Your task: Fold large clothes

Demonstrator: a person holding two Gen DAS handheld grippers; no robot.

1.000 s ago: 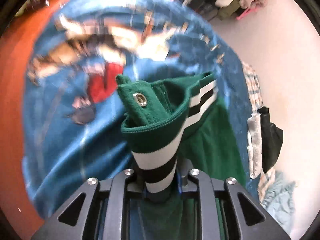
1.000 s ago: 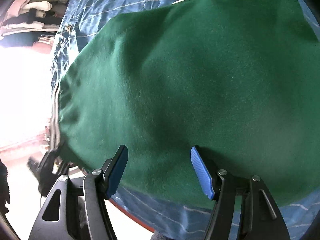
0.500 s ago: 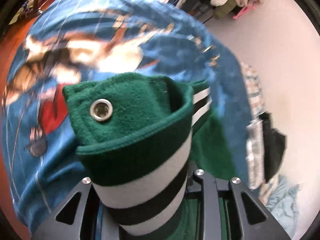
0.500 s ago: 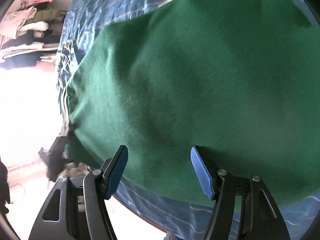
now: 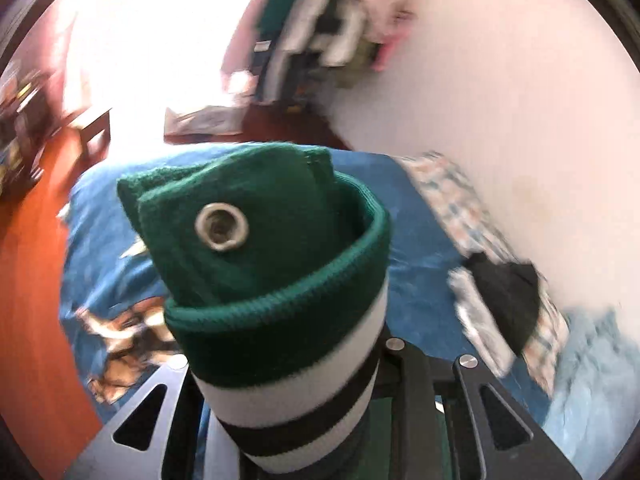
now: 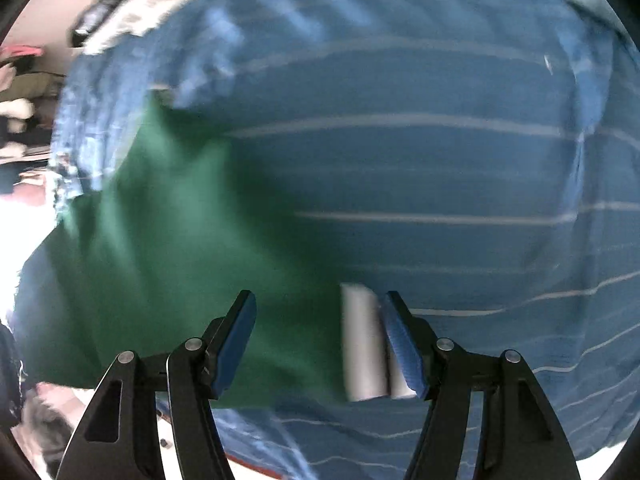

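My left gripper is shut on the striped rib hem of a green jacket, whose corner with a metal snap stands up right in front of the lens. In the right wrist view the jacket's green body lies on the blue bedspread, covering only the left part of the view. A white striped edge of the jacket shows just inside the right finger. My right gripper is open and empty, low over the jacket's edge.
The bed's blue cover runs along a white wall. A pile of black, grey and checked clothes lies by the wall. A red floor is at the left. Shelves with clothes stand far back.
My left gripper has lifted and tilted up with the hem, so the room beyond the bed shows. The green body has slid left in the right wrist view, baring the bedspread.
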